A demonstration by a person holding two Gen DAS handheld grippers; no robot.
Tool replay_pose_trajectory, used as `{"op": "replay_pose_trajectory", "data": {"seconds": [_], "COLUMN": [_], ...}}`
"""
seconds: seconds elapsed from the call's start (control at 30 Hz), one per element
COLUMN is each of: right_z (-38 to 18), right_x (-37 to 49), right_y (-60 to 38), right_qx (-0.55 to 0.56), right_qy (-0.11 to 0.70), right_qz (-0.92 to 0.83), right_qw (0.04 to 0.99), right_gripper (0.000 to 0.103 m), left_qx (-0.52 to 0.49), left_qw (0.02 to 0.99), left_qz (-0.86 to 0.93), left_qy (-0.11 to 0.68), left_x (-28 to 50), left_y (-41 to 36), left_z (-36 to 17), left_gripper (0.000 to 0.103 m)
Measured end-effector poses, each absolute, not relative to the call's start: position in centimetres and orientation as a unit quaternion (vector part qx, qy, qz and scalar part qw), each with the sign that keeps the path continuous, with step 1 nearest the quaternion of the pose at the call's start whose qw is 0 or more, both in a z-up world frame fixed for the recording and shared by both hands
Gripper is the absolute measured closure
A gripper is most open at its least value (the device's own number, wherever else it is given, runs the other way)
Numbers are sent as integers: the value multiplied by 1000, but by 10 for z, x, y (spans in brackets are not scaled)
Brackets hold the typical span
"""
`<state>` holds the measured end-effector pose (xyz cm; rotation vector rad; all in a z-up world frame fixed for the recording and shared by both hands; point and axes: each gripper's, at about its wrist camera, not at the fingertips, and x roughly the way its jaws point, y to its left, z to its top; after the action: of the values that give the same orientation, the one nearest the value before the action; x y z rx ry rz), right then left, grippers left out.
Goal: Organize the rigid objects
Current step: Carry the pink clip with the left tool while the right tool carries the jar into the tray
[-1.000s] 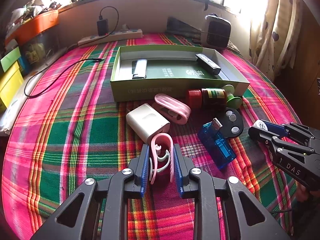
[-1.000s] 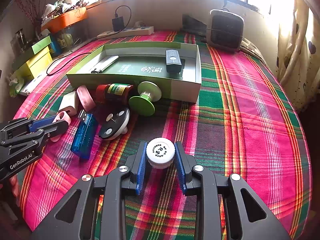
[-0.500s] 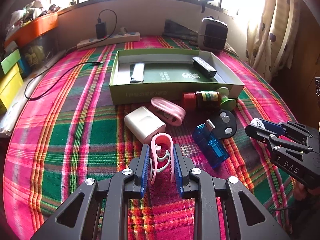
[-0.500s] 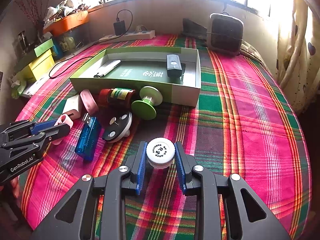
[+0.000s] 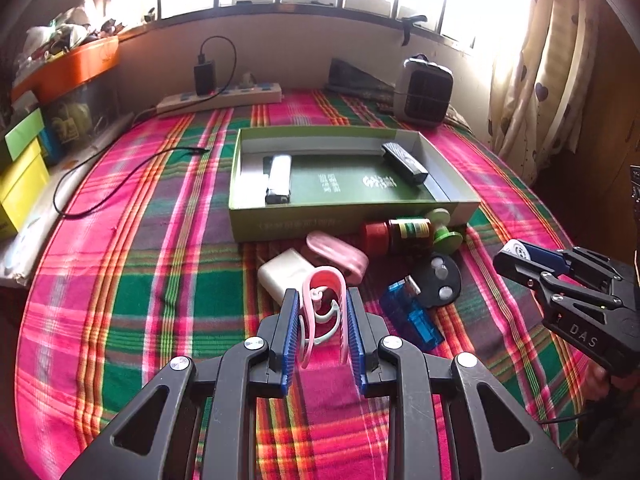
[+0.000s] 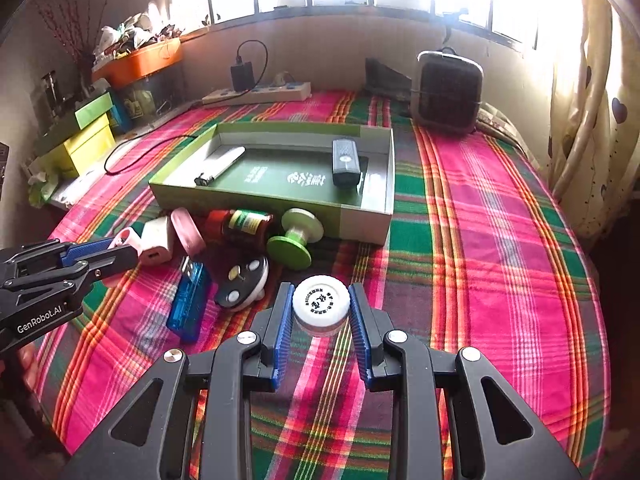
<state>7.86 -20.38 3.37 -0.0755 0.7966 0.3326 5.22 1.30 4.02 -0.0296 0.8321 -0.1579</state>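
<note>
Though narrowly parted, left gripper (image 5: 323, 312) jaws around pink clip (image 5: 322, 304), right gripper (image 6: 321, 311) around white jar (image 6: 321, 305).

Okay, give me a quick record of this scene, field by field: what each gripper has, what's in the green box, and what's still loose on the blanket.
left gripper: shut on pink clip
right gripper: shut on white-capped jar
green box: open, holds white lighter and black remote
loose in front of box: white charger block, pink case, red-lidded bottle, green spool, black round disc, blue clear box
surface: plaid blanket
</note>
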Motion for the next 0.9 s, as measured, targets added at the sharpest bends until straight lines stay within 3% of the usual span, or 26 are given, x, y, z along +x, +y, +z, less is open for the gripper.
{"op": "replay_pose_trajectory", "data": {"seconds": [0.9], "right_z": [57], "right_x": [168], "right_y": [-188], "right_qx": [-27], "right_qy": [385], "right_qz": [206], "right_qw": [899], "right_gripper": [74], "left_qx": [-11], "left_qw": [911], "left_qz": [-107], "left_qy": [398], "left_x": [162], "left_y": [11], "left_z": [70], "left_gripper": [81]}}
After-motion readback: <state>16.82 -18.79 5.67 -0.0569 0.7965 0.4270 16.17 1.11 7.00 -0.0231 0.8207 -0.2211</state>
